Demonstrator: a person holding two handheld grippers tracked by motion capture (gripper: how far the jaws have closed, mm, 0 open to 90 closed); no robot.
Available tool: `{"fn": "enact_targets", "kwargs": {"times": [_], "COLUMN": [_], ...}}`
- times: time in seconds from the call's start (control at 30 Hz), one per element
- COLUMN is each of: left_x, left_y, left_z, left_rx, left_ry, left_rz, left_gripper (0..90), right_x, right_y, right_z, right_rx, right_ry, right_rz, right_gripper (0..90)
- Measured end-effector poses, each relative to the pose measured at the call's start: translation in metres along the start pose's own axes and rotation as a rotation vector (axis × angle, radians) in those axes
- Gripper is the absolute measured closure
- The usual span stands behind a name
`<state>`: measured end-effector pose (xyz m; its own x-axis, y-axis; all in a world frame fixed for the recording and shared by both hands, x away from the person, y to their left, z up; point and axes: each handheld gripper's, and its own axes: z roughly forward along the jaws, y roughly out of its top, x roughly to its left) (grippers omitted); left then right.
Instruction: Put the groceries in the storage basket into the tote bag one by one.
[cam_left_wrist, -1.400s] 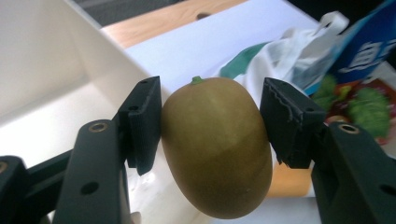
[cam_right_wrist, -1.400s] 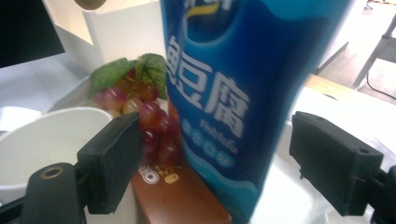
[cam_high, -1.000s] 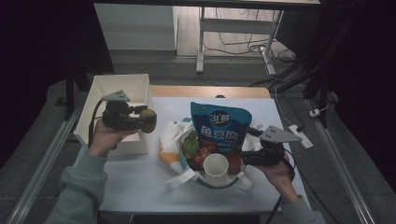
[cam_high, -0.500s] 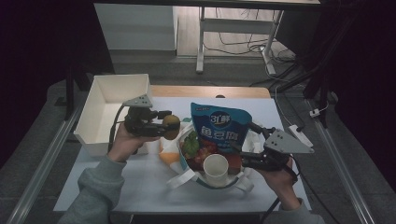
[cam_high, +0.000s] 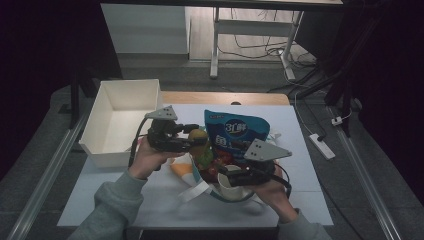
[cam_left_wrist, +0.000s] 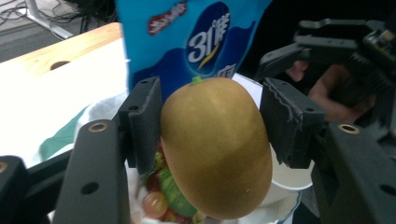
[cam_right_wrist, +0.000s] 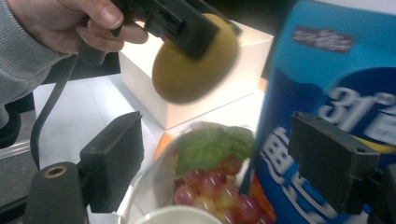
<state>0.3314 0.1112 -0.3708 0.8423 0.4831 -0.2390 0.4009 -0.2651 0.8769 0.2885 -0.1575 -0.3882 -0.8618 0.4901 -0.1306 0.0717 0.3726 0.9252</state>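
Pinching the kiwi (cam_left_wrist: 212, 154), the left claw (cam_high: 192, 141) hangs beside the bag (cam_high: 239, 131); right claw (cam_right_wrist: 233, 163) spread, seemingly empty.

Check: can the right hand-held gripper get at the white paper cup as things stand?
Probably yes: the right hand-held gripper, jaws open and empty, sits right beside the white paper cup, with nothing between them. The tall blue snack bag stands behind.

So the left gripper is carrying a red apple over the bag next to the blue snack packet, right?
Not an apple: the left gripper holds a brown-green oval kiwi fruit, as the left gripper view shows. The rest is right: it hangs over the bag beside the blue snack packet.
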Motion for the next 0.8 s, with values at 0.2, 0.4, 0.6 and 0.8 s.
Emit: {"fn": "enact_targets", "kwargs": {"times": [0.2,0.4,0.6,0.8], "left_x": [-0.007,-0.012,-0.017,-0.017], "left_y": [0.001,0.001,-0.001,-0.001], "left_z": [0.011,0.019,0.026,0.028], "left_rx": [-0.007,-0.004,-0.004,-0.016], "left_ry": [-0.027,-0.028,-0.039,-0.039], "left_rz": [-0.009,-0.005,-0.008,-0.018], "left_gripper": [40.9,40.8,40.8,40.3], "right_x": [0.002,0.005,0.005,0.002], "right_y": [0.001,0.003,0.003,0.003], "right_z": [0.017,0.026,0.035,0.032], "right_rx": [0.025,0.048,0.085,0.086], "right_ry": [0.003,-0.002,-0.018,-0.013], "right_rz": [0.018,0.036,0.05,0.058], "right_gripper": [16.5,16.9,21.3,30.3]}}
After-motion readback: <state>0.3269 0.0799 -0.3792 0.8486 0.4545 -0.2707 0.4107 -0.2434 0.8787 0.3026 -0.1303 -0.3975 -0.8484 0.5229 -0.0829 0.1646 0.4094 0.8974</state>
